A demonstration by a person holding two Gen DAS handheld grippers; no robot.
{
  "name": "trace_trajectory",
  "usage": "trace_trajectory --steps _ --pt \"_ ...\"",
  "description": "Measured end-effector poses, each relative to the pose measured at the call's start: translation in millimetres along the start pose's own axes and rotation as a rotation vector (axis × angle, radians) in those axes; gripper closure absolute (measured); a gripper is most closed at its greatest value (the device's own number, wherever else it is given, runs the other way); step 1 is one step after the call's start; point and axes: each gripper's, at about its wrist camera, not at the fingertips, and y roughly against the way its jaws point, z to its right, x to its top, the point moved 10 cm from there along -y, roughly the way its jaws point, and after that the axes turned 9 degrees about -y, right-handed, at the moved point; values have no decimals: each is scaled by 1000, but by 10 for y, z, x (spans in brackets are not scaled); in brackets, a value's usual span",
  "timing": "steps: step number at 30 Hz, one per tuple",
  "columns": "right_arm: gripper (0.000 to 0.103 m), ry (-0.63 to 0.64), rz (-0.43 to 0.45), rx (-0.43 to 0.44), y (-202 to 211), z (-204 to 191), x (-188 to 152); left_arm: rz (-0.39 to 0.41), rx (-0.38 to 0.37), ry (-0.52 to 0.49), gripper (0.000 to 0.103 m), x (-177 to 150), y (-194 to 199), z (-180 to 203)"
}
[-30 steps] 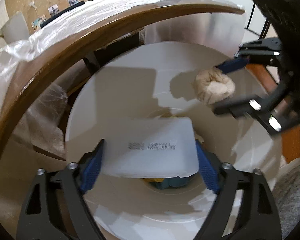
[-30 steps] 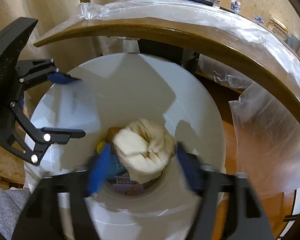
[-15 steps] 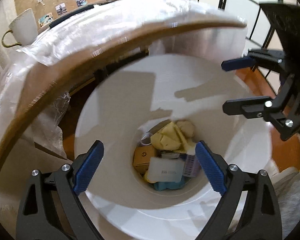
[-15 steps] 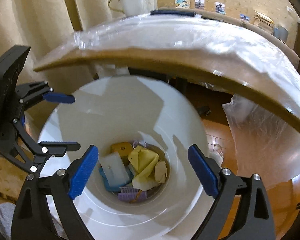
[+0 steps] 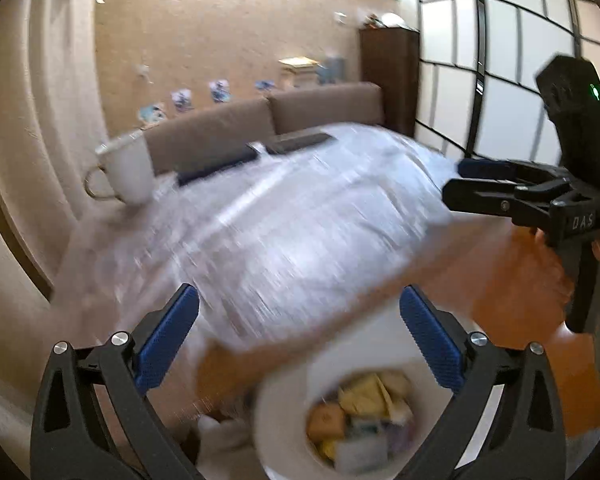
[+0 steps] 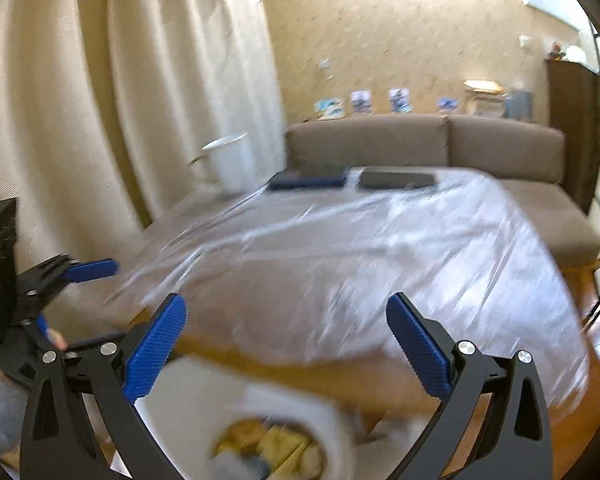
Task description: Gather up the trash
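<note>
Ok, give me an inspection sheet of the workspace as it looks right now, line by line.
Surface: table with a wooden edge, covered in clear plastic sheet; blurred.
Job's things: white bin below the table edge, holding mixed trash.
Clutter: white mug and two dark flat items at the far side of the table.
Grippers: left gripper and right gripper both empty, jaws opening, nothing between them.
Cables: nothing seen.
Surroundings: brown sofa, beige curtain, photos on the wall, dark cabinet.
</note>
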Motion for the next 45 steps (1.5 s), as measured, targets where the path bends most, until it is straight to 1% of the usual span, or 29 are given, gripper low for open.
trace_trajectory --steps 3,5,7,8,9,11,12,14,16,18,21,24,26,27,30,33,34,41,45 --pt "4 -37 -2 -33 -221 158 303 6 29 90 2 240 -217 -322" --pt "4 -69 -17 -72 -389 262 444 -5 52 126 2 341 -370 -490" --pt "4 -49 5 -91 -518 324 601 -19 68 163 2 426 -545 -679" --pt "4 -40 14 -118 -575 396 681 -30 84 184 2 463 -643 -809" --pt "4 -42 16 -170 -657 536 775 -38 93 206 2 468 -672 -917" --pt "4 -78 9 -209 -810 761 897 -45 99 278 2 497 -809 -1201" --pt "4 -113 -5 -238 -895 933 948 -50 111 296 2 499 -862 -1304" --pt "4 -154 -29 -286 -1041 1208 1007 -77 167 335 2 465 -1024 -1609" --pt "4 -177 -61 -367 -1186 1558 1040 -125 209 365 2 374 -1200 -1879" --pt "4 -198 -100 -437 -1331 1879 1027 -170 228 395 2 270 -1377 -2091" --pt "5 -253 -152 -472 -1505 2192 972 -235 266 421 2 101 -1598 -2336" --pt "4 -284 -175 -496 -1591 2367 923 -285 248 486 2 -77 -1749 -2466" --pt "4 -278 -187 -527 -1620 2461 882 -311 270 507 2 -172 -1814 -2573" --pt "4 -289 -207 -529 -1654 2495 848 -318 277 508 2 -202 -1839 -2600" --pt "4 -283 -207 -546 -1672 2524 846 -339 295 499 2 -267 -1893 -2650" --pt "4 -231 -243 -583 -1728 2509 809 -379 297 491 2 -318 -1969 -2651" --pt "4 -226 -245 -575 -1749 2476 814 -388 306 484 2 -323 -1974 -2653" --pt "4 -228 -246 -578 -1741 2468 793 -391 302 481 1 -294 -2068 -2635" --pt "4 -228 -246 -578 -1740 2476 789 -391 302 481 1 -298 -2051 -2640"
